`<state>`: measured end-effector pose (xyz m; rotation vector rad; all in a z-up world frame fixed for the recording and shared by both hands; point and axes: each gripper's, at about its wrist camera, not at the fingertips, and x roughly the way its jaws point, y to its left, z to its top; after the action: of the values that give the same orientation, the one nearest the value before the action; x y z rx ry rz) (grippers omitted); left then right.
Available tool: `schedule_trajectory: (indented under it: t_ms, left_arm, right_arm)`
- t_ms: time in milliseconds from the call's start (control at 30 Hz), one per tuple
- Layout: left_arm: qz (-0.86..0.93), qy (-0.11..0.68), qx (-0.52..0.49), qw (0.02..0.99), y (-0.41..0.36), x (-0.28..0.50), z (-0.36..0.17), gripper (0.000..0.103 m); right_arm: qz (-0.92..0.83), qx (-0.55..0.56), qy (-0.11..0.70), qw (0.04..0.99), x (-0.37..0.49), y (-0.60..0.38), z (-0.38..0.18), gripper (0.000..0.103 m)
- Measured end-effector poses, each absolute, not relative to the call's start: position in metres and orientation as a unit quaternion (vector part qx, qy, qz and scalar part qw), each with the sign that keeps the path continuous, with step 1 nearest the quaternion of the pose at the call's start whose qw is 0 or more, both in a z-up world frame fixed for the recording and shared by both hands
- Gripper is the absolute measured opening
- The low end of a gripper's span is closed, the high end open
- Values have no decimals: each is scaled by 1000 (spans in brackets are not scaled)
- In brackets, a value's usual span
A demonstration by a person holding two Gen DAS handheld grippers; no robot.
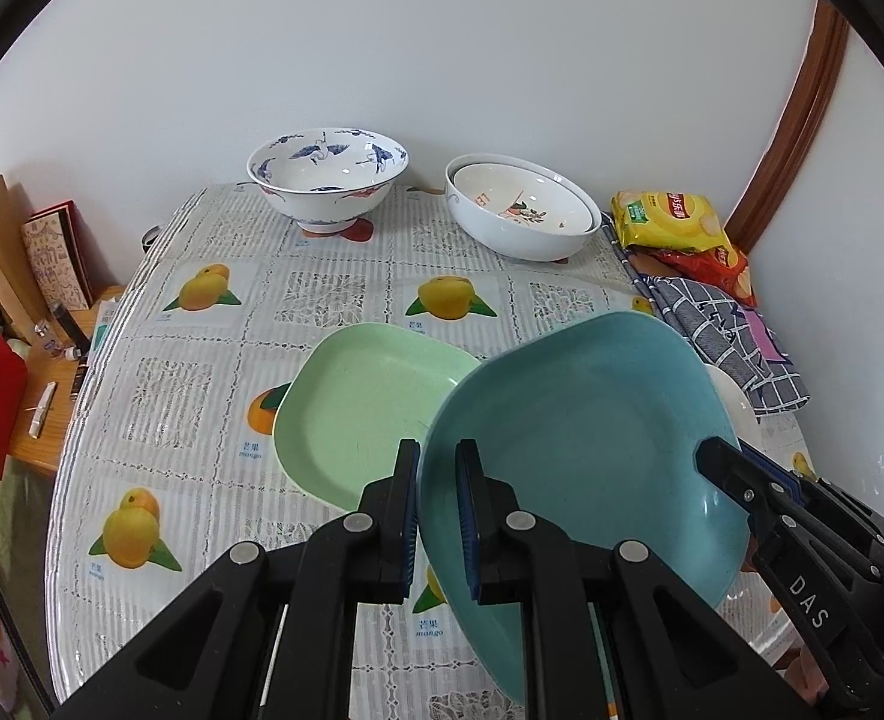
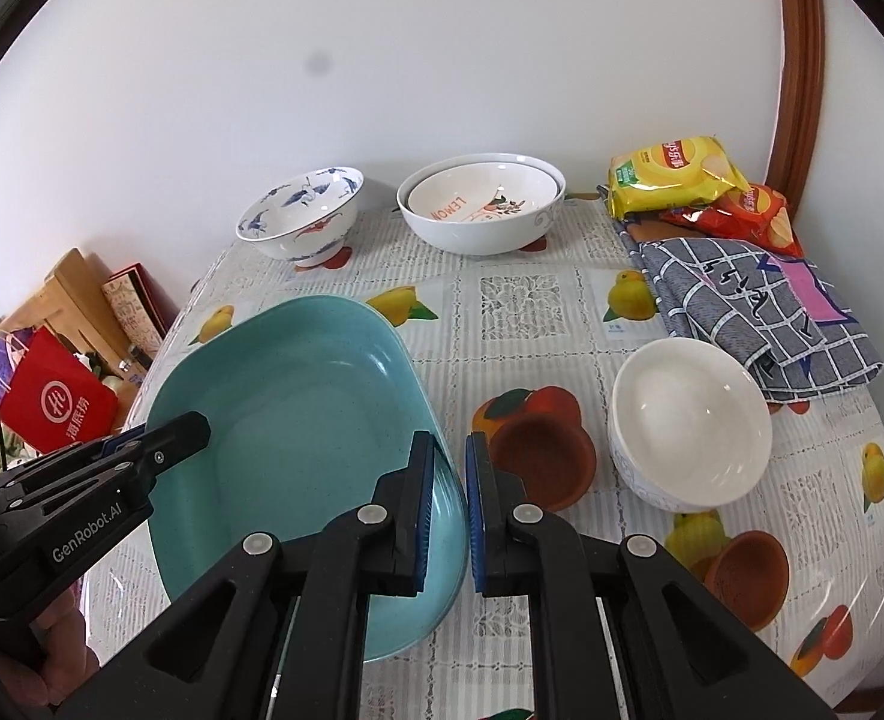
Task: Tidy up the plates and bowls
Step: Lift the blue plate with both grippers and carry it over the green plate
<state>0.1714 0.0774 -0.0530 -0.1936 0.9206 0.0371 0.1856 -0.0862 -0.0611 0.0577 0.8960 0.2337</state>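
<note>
Round table [image 1: 160,372] under a glossy fruit-print plastic cloth, pushed against a white wall. Biggest dish is the teal squarish plastic plate [image 1: 580,438], lifted off the cloth and tilted between my two tongs. My left gripper [image 1: 439,516] is clamped narrow on its near-left rim, one pad inside and one outside. My right gripper [image 2: 449,510] is clamped narrow on the opposite rim the same way.

The teal plate hangs over the edge of a pale green squarish plastic plate [image 1: 358,408], which lies flat on the cloth mid-table, part hidden behind it.

At the far edge by the wall: a wide white ceramic bowl [image 2: 478,228] with a smaller white bowl printed with orange lettering [image 2: 478,195] nested inside. Left of it, apart, a white footed bowl with blue crane pattern [image 1: 328,180], upright.

Plain white small ceramic bowl [image 2: 691,423] upright on the right side, just beside a folded grey checked cloth [image 2: 760,306].

Yellow chip bag [image 2: 673,177] lies on a red chip bag [image 2: 754,216] in the far right corner.

Red paper bag [image 2: 58,402] beside the table, left.
</note>
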Motion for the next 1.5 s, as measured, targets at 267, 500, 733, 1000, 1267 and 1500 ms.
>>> schedule_trajectory:
  t_ms: [267, 500, 733, 1000, 1267, 1500]
  left_arm:
    - [17, 438, -90, 894, 77, 163, -46, 12]
    - [22, 436, -92, 895, 84, 159, -43, 12]
    - [29, 438, -99, 893, 95, 155, -46, 12]
    - [40, 441, -105, 890, 111, 152, -52, 12]
    - [49, 450, -111, 885, 125, 152, -62, 12]
    - [56, 460, -120, 878, 138, 151, -76, 12]
  right_arm:
    - [112, 32, 427, 897, 178, -87, -55, 11]
    - [116, 33, 424, 897, 174, -79, -52, 11]
    - [124, 32, 427, 895, 174, -68, -54, 11]
    - [134, 29, 433, 891, 175, -54, -61, 11]
    - [142, 24, 441, 886, 177, -39, -70, 11]
    - [148, 16, 453, 879, 181, -27, -80, 11]
